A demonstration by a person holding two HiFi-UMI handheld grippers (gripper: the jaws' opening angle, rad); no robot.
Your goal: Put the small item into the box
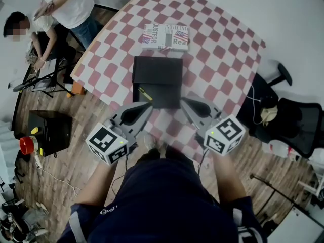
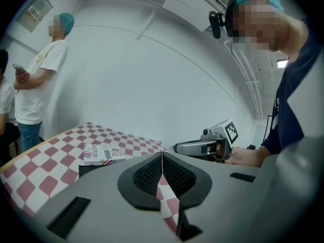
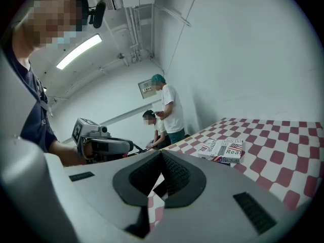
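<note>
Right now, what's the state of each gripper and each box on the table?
left gripper: shut, nothing between the jaws.
right gripper: shut, nothing between the jaws.
black box: sits flat on the checkered table; can't tell whether it is open or closed.
printed box: closed, lying flat on the far side of the black box.
</note>
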